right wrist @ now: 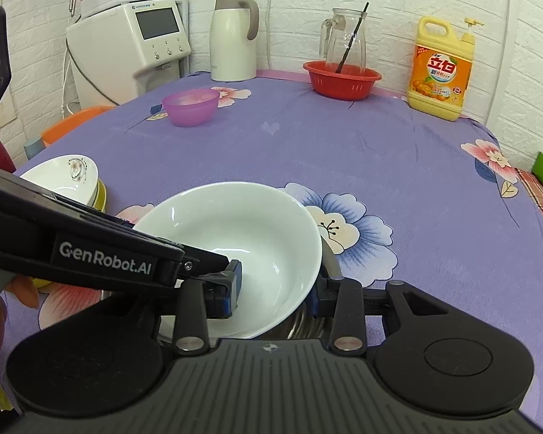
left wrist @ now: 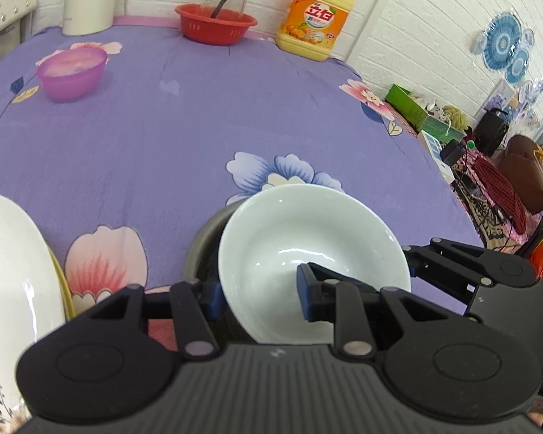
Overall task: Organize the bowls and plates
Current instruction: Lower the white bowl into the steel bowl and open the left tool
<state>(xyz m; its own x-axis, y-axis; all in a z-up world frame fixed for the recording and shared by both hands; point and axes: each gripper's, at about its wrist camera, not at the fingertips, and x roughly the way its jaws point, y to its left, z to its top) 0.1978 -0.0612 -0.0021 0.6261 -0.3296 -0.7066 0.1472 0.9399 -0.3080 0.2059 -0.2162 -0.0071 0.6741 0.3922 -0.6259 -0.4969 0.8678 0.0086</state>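
My left tongs [left wrist: 260, 298] straddle the near-left rim of a white bowl [left wrist: 307, 253], one blue pad [left wrist: 306, 296] inside and one outside; whether the pads press the wall I cannot tell. The white bowl sits tilted in a steel bowl [left wrist: 208, 242] at the near middle of the bench, on its purple floral cloth [left wrist: 199, 126]. My right tongs [right wrist: 273, 298] span the same white bowl's [right wrist: 257, 238] near side, fingers wide, the left one hidden behind my left tongs, the right pad [right wrist: 313, 302] outside the rim above the steel bowl [right wrist: 304, 325]. Near left, a flowered white plate [right wrist: 68, 175] rests on a yellow dish [right wrist: 101, 193]. Far back stand a purple bowl [right wrist: 191, 106], a red basket [right wrist: 342, 79] holding a glass jug [right wrist: 344, 41], and a detergent bottle [right wrist: 441, 68].
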